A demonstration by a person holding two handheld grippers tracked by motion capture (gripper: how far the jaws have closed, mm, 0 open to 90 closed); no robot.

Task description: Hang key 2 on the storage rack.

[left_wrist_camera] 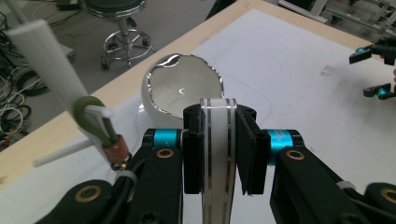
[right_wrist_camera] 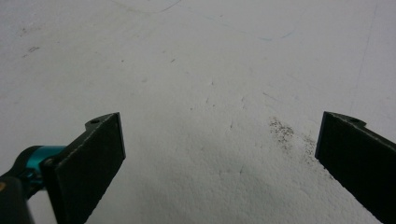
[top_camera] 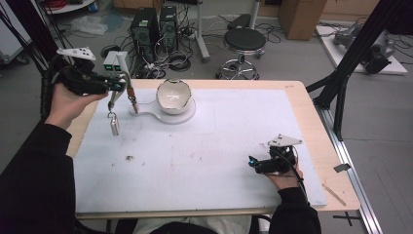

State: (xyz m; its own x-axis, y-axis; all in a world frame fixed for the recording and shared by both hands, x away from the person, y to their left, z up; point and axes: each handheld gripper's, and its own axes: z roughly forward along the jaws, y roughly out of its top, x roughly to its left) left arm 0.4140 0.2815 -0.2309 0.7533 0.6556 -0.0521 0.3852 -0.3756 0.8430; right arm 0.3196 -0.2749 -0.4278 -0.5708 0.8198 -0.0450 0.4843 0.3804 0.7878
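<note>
White strip (left_wrist_camera: 217,154) with dark edge lines is clamped in my left tool (left_wrist_camera: 218,140), lifted above the counter's (top_camera: 302,97) 10 o'clock corner, just at 9 o'clock of the cracked white bowl (top_camera: 174,96). A small metal weight (top_camera: 114,126) dangles beneath that tool. My right tool (top_camera: 263,163) rests at 4 o'clock, jaws wide, holding nothing.

high view: above near edge, faces forward-down on whole surface (top_camera: 204,161) | left gripper view: close, shares bowl (left_wrist_camera: 184,88) | right gripper view: low over surface
</note>
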